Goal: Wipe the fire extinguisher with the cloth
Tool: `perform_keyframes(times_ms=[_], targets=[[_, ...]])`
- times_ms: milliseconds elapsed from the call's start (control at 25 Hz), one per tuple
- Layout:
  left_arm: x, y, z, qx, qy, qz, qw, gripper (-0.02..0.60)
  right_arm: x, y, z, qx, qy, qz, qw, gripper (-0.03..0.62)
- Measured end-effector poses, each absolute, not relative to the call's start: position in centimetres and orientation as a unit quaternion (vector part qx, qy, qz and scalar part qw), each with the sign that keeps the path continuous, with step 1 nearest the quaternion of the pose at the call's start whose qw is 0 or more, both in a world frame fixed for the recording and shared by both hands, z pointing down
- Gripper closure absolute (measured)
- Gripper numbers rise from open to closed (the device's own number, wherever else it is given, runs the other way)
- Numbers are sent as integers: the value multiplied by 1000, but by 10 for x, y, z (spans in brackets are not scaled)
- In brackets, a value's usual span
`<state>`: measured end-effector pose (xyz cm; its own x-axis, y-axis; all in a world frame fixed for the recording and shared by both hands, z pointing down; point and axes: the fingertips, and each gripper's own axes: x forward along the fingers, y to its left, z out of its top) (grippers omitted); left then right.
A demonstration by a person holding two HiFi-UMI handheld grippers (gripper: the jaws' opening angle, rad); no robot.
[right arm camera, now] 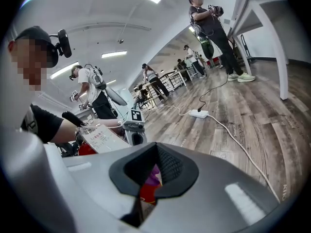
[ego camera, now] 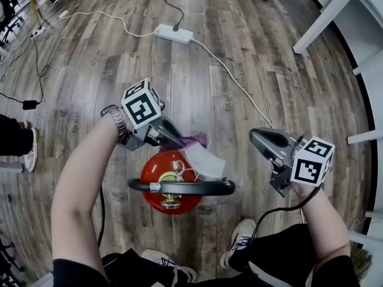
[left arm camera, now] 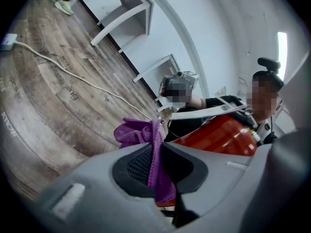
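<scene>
A red fire extinguisher (ego camera: 157, 171) stands on the wood floor right below me, seen from above, with a black handle (ego camera: 179, 188) and a white tag (ego camera: 204, 162). My left gripper (ego camera: 179, 139) is at its upper far side, shut on a purple cloth (ego camera: 195, 141). In the left gripper view the cloth (left arm camera: 156, 165) hangs pinched between the jaws, bunched beyond them, with the extinguisher's body (left arm camera: 219, 135) just to the right. My right gripper (ego camera: 254, 138) hovers to the right of the extinguisher, shut and empty. In the right gripper view the tag (right arm camera: 100, 138) and the left gripper's marker cube (right arm camera: 136, 115) show beyond the jaws.
A white power strip (ego camera: 173, 33) with a white cable (ego camera: 230, 76) lies on the floor beyond. White furniture legs (ego camera: 323, 15) stand at the right. My shoes (ego camera: 240, 241) are beside the extinguisher's base. Other people (right arm camera: 209, 28) stand farther off in the room.
</scene>
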<state>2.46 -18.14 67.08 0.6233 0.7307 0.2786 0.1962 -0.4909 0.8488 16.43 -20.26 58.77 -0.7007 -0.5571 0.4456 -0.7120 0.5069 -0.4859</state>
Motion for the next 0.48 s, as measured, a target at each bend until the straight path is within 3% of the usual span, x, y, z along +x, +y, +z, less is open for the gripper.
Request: perform_keyframes(times_ms=[480], targets=[[10, -180, 865, 813, 127, 343, 454, 538, 182, -181, 591, 382, -849, 333, 149, 589]])
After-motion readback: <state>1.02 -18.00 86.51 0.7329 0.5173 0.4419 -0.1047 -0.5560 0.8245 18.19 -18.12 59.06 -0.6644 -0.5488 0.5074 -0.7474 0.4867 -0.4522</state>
